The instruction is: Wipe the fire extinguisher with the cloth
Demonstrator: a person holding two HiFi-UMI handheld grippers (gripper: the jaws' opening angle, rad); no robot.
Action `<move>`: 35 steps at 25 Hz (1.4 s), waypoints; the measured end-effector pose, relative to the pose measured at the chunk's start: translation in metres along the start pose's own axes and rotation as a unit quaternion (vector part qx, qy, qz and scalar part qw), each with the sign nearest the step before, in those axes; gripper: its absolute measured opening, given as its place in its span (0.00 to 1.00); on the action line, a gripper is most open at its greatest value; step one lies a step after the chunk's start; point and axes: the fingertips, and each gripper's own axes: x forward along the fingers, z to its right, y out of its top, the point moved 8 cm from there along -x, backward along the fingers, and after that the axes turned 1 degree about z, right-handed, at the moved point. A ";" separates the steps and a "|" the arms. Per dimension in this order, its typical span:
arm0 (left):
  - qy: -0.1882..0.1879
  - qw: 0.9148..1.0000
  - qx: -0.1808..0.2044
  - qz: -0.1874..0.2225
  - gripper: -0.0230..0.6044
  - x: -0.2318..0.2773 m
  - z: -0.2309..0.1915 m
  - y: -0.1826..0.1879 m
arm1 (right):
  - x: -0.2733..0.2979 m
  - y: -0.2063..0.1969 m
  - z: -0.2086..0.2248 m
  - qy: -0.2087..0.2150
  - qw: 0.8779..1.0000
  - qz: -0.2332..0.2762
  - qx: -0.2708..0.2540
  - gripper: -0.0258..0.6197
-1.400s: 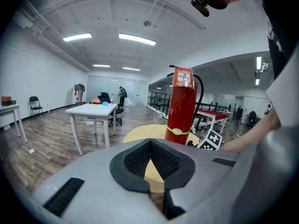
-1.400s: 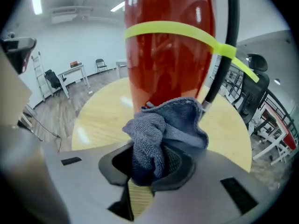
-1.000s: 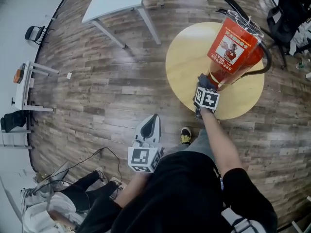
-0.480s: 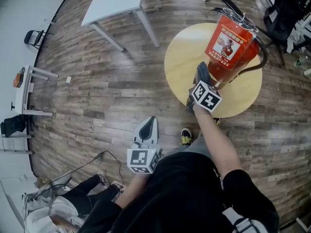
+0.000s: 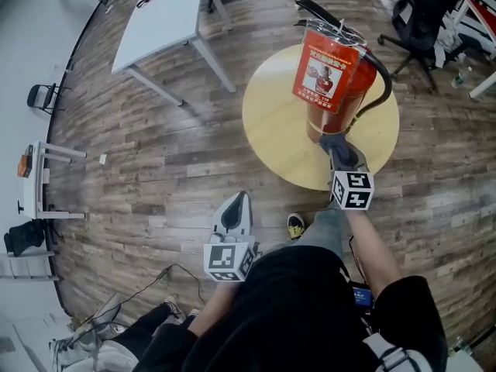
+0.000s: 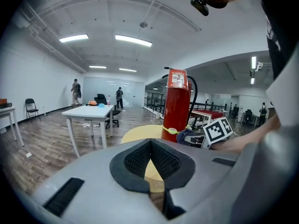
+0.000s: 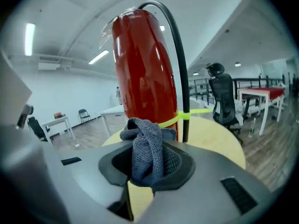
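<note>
Centred on the round wooden table (image 5: 267, 122), the red fire extinguisher (image 5: 333, 91) is met low down by the grey cloth (image 7: 145, 143), clamped in the right gripper (image 5: 336, 144) for wiping, while the left gripper (image 5: 241, 199) is held back, closed on nothing.

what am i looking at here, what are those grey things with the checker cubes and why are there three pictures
There is no robot here. A person holds a hand-held gripper in each hand, and the marker cubes are part of those grippers. The head view looks down from a camera on the person's head. The other two views come from cameras riding on each gripper, looking along its jaws. A red fire extinguisher stands on a round yellow table. The right gripper is shut on a grey cloth, down by the extinguisher's base. The left gripper hangs low near the person's body, with its jaws together and nothing in them.
</note>
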 end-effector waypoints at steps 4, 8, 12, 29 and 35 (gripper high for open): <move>-0.006 1.000 0.003 -0.005 0.06 0.007 0.001 -0.001 | -0.019 0.037 0.002 -0.002 0.991 0.072 -0.110 0.17; -0.020 1.000 0.005 -0.004 0.06 0.015 0.009 0.001 | -0.045 0.092 -0.007 0.009 0.971 0.152 -0.182 0.17; -0.031 0.999 0.007 0.002 0.06 0.021 0.014 0.002 | -0.072 0.150 -0.006 0.010 0.953 0.246 -0.179 0.17; 0.005 1.000 -0.008 0.008 0.06 -0.002 -0.009 0.001 | -0.021 0.127 -0.068 0.066 0.978 0.118 -0.161 0.17; 0.023 1.000 -0.008 0.005 0.06 -0.011 -0.013 -0.005 | 0.020 0.055 -0.062 0.046 0.993 0.022 -0.105 0.17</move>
